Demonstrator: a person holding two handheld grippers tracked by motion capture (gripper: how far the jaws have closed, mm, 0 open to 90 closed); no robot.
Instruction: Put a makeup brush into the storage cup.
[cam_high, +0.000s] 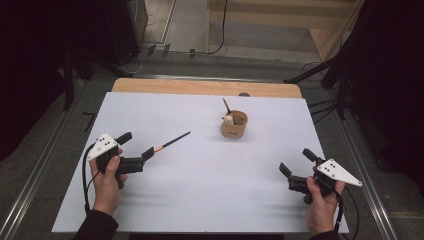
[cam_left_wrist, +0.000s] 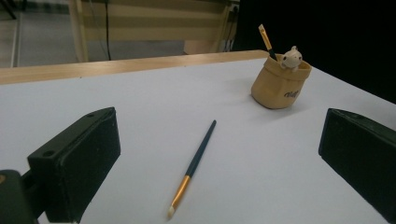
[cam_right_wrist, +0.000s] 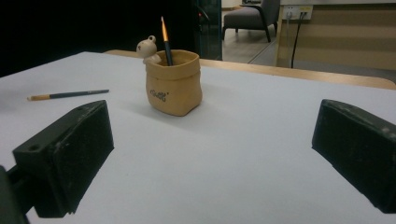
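A dark-handled paintbrush (cam_high: 172, 142) with a gold ferrule lies flat on the white table (cam_high: 210, 195). Its bristle end points at my left gripper (cam_high: 136, 144). That gripper is open, and the paintbrush (cam_left_wrist: 196, 161) rests on the table between and just ahead of its jaws, untouched. A tan pot (cam_high: 234, 125) stands past the middle of the table, holding a second brush (cam_high: 227, 106) and a small pale bear figure (cam_high: 228, 119). My right gripper (cam_high: 297, 161) is open at the near right and faces the pot (cam_right_wrist: 173, 86) with nothing between its jaws.
A wooden strip (cam_high: 200, 87) runs along the table's far edge. Beyond it are floor, cables and a wooden unit (cam_high: 280, 20). Dark stands flank the table on both sides. Metal rails (cam_high: 35, 175) run along the floor beside it.
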